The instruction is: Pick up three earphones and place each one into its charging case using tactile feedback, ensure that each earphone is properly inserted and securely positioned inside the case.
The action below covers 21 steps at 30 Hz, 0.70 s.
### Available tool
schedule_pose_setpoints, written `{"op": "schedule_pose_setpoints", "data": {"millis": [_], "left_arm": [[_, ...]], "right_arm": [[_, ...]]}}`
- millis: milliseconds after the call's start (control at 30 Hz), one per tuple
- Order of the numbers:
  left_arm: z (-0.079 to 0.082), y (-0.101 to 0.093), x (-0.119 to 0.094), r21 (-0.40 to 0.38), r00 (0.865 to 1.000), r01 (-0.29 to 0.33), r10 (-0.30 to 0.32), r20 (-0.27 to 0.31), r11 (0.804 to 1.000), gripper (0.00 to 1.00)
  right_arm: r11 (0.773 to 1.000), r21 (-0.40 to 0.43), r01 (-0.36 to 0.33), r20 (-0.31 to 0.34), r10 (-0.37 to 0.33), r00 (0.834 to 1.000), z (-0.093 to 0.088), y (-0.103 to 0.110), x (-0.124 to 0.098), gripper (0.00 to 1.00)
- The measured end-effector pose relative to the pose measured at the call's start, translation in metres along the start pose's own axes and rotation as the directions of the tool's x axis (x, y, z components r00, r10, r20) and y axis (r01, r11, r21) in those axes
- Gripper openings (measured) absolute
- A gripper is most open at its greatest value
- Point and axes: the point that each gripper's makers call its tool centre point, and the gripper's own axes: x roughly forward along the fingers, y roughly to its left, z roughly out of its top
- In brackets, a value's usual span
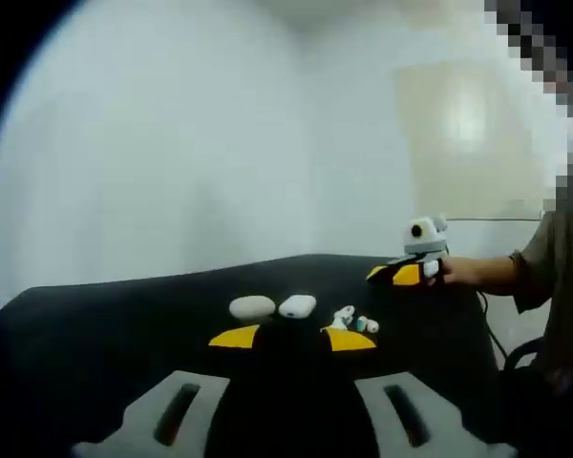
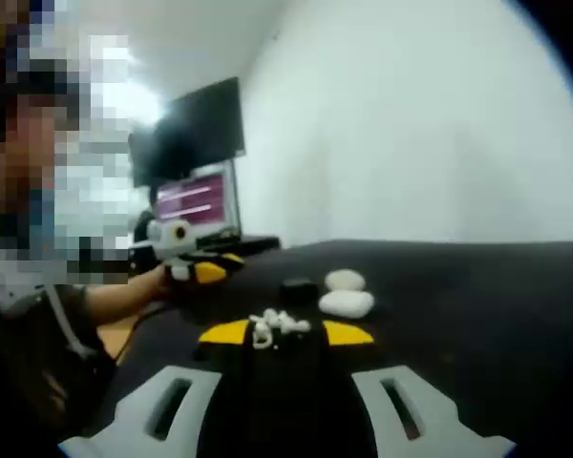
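Note:
On the black table (image 1: 124, 305) lie two white charging cases, an oval one (image 1: 252, 306) and a rounder one (image 1: 297, 306), side by side. Small white earphones (image 1: 344, 318) sit just right of them. My left gripper (image 1: 291, 337) is open, its yellow tips short of the cases. A hand holds my right gripper (image 1: 415, 272) farther off at the right. In the right gripper view, the earphones (image 2: 277, 324) lie in a small heap just beyond my open right gripper (image 2: 286, 333). Past them are the two white cases (image 2: 346, 303) (image 2: 344, 280) and a small dark case (image 2: 296, 284). The left gripper (image 2: 196, 267) is at the left.
A person sits beside the table, one hand (image 1: 468, 272) on the right gripper and an arm (image 2: 124, 291) reaching to the left one. A monitor (image 2: 201, 200) stands beyond the table's far end. White walls surround the table.

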Motion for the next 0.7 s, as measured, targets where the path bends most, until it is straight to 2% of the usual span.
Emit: {"op": "schedule_pose_setpoints", "data": {"millis": [333,533,700], "left_arm": [[0.002,0.002,-0.001,-0.009,1.0,-0.003,0.003,0.009,1.0,0.22],[0.003,0.006,-0.002,-0.026,1.0,-0.013,0.013,0.013,1.0,0.22],[-0.004,0.006,0.001,-0.021,1.0,-0.016,0.015,-0.023,1.0,0.22]], "right_arm": [[1.0,0.002,0.002,-0.001,-0.002,1.0,0.0,0.0,0.001,0.29],[0.998,0.04,0.04,0.032,-0.041,0.999,0.005,-0.01,-0.003,0.29],[0.986,0.143,0.082,-0.009,-0.081,0.997,0.002,-0.021,0.003,0.29]]}}
